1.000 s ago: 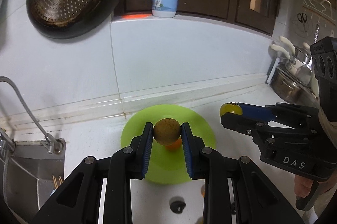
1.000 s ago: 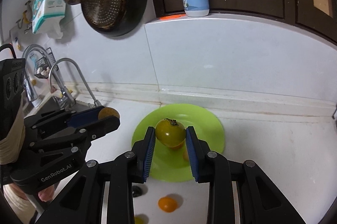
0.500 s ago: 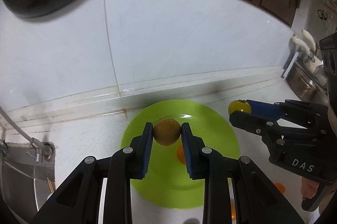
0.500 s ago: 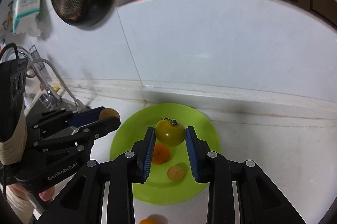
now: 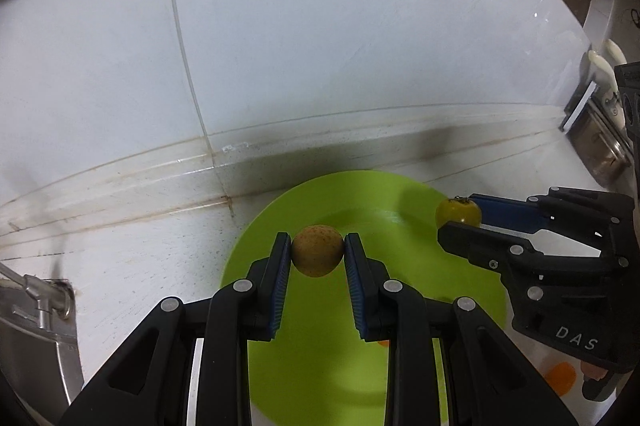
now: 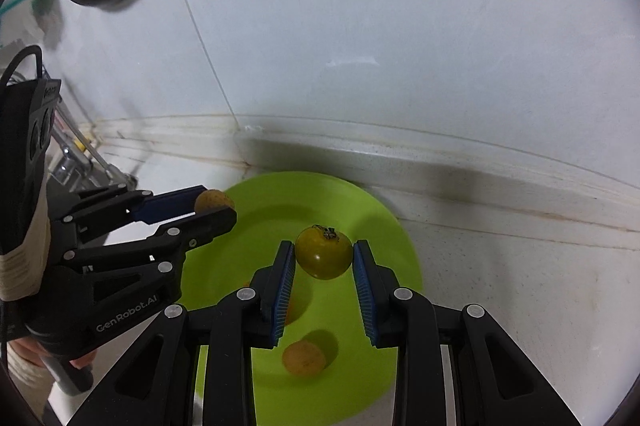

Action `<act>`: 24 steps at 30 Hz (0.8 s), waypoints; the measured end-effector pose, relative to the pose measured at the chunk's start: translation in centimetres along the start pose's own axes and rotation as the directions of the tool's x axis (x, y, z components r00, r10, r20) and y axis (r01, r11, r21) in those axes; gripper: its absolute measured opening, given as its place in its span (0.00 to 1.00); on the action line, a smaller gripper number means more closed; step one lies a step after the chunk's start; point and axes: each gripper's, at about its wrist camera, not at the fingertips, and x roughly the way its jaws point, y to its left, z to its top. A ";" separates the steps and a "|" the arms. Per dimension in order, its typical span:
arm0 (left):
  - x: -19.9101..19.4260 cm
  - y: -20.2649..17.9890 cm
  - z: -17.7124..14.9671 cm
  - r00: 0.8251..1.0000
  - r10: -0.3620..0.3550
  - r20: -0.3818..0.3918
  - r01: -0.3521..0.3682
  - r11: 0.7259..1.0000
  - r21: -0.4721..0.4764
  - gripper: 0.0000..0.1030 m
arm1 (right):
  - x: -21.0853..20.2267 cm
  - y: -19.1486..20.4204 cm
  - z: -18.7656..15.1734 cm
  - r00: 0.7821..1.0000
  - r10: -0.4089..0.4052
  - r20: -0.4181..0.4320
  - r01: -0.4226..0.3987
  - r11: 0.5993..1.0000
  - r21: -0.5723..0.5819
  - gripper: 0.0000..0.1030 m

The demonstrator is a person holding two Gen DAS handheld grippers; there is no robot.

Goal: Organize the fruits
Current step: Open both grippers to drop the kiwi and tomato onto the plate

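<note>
Two fruits come down to the green plate

White counter and a white tiled wall (image 5: 320,46) fill the kitchen, and a green plate (image 5: 372,202) sits on the counter close to the wall. A second ago the plate looked small and far off. Now it looks big in both views, so both grippers have come down close over it. That likely means the fruits are about to be set down.

Left gripper (image 5: 317,258) squeezes a brown speckled fruit (image 5: 317,256) between its blue pads. This fruit hangs over the near left part of the plate and, as far as I can tell, does not touch it.

Right gripper (image 6: 324,260) squeezes a yellow-green tomato (image 6: 324,252) the same way, stem up. It hangs over the middle of the plate.

Two small orange fruits already lie on the plate. One orange fruit (image 6: 303,358) sits just below the tomato, toward the near rim. Another is mostly hidden behind a finger. One more orange fruit (image 5: 560,378) lies off the plate, on the counter by its right side.
</note>
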 end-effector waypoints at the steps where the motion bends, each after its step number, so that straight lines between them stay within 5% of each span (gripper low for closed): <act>1: 0.3 0.0 0.1 1.000 -0.001 -0.005 0.001 1.000 0.002 0.27 | 0.2 -0.1 0.0 1.000 0.002 -0.006 -0.002 1.000 0.002 0.30; 6: 1.1 -0.5 0.4 1.000 -0.005 -0.021 0.006 1.000 0.010 0.27 | 1.2 -0.3 -0.1 0.999 0.016 -0.030 -0.016 1.000 0.007 0.30; 9: 1.0 -0.6 0.6 1.000 0.009 -0.020 -0.009 1.000 0.013 0.41 | 1.4 -0.3 -0.3 0.999 0.015 -0.031 -0.014 1.000 0.012 0.31; 13: -0.1 -0.4 0.4 0.999 0.037 -0.001 -0.037 0.999 0.027 0.43 | 1.0 -0.3 -0.4 1.000 0.006 -0.020 -0.005 1.000 0.024 0.38; 24: -7.3 -1.8 -3.0 0.992 0.095 0.079 -0.095 0.995 -0.006 0.64 | -5.0 1.1 -2.5 0.995 -0.053 0.080 0.051 0.999 0.018 0.38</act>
